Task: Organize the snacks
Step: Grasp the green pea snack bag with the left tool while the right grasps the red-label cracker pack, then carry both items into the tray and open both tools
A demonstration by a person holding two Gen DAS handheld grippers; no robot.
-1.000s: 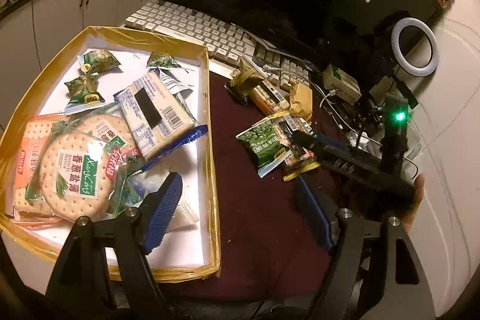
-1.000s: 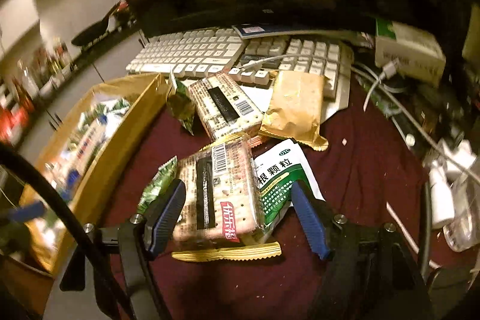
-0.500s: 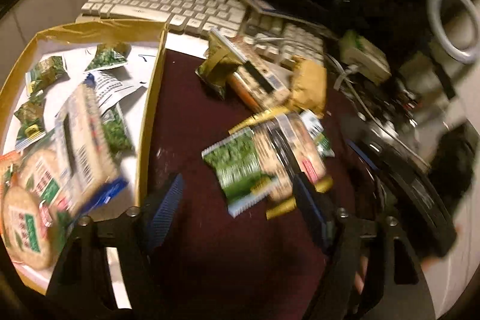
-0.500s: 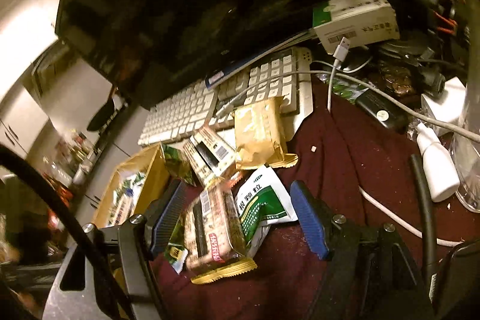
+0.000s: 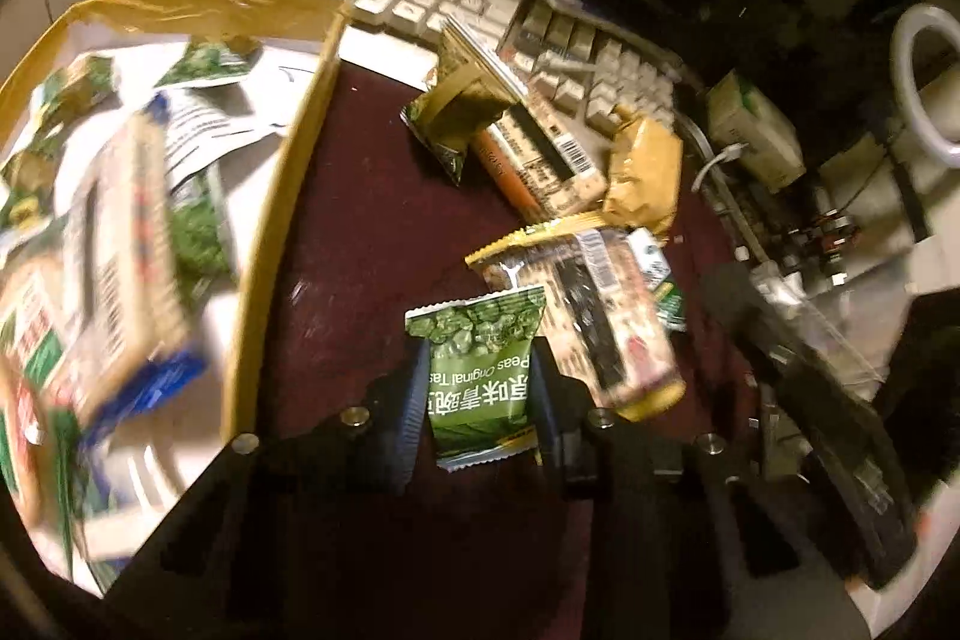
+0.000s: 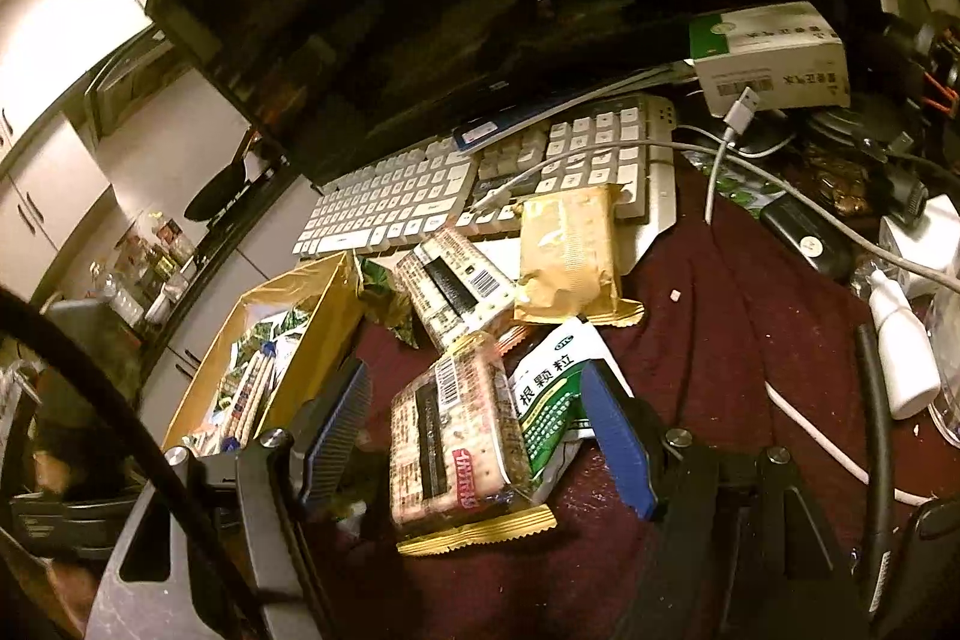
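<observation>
Lower centre of my left wrist view: my left gripper (image 5: 477, 394) has just been closing, and its blue pads now sit against both sides of the green pea packet (image 5: 477, 370).
Pea packet's edges: its top seam pokes out above my fingers; its right edge lies just beside the cracker pack (image 5: 600, 316).
Left of frame: the yellow-walled box (image 5: 282, 196) holds blurred snacks; its near wall runs down beside my gripper.
Open room: a bare strip of maroon cloth (image 5: 360, 244) lies between box wall and packets.
My right gripper (image 6: 480, 430): jaws wide apart around the cracker pack (image 6: 456, 436) and white-green sachet (image 6: 552, 388), pressing neither.
Upper bench: keyboard (image 6: 408, 196), more packets leaning on its edge.
</observation>
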